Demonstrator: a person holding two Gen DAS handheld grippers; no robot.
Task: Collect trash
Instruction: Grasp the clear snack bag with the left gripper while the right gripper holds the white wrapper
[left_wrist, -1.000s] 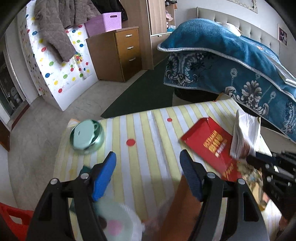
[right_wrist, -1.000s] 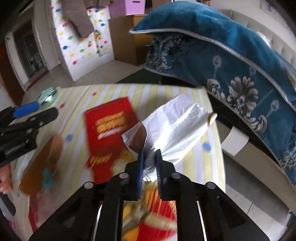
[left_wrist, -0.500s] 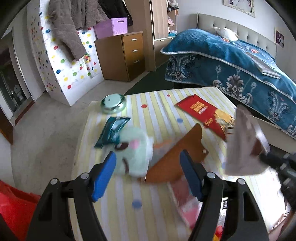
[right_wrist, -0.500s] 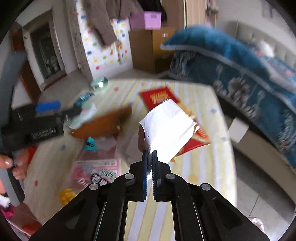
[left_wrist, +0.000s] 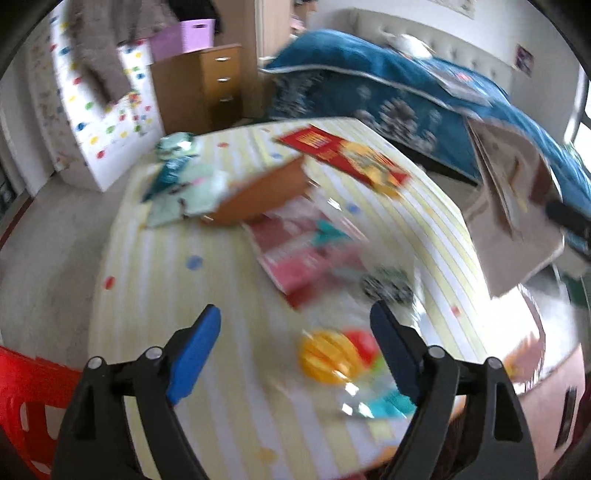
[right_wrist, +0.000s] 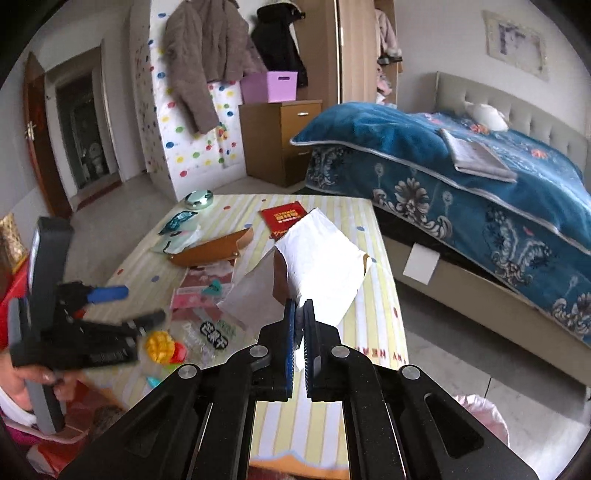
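**Item: white paper wrapper, lifted off the table**

While the right gripper (right_wrist: 299, 314) pinches its lower edge, the thin white paper wrapper with brown lining (right_wrist: 317, 258) hangs above the yellow-striped table (right_wrist: 384, 295). Light, limp, easily torn, by my judgement; best held at a folded edge. The left gripper (left_wrist: 295, 332) gapes wide, empty.
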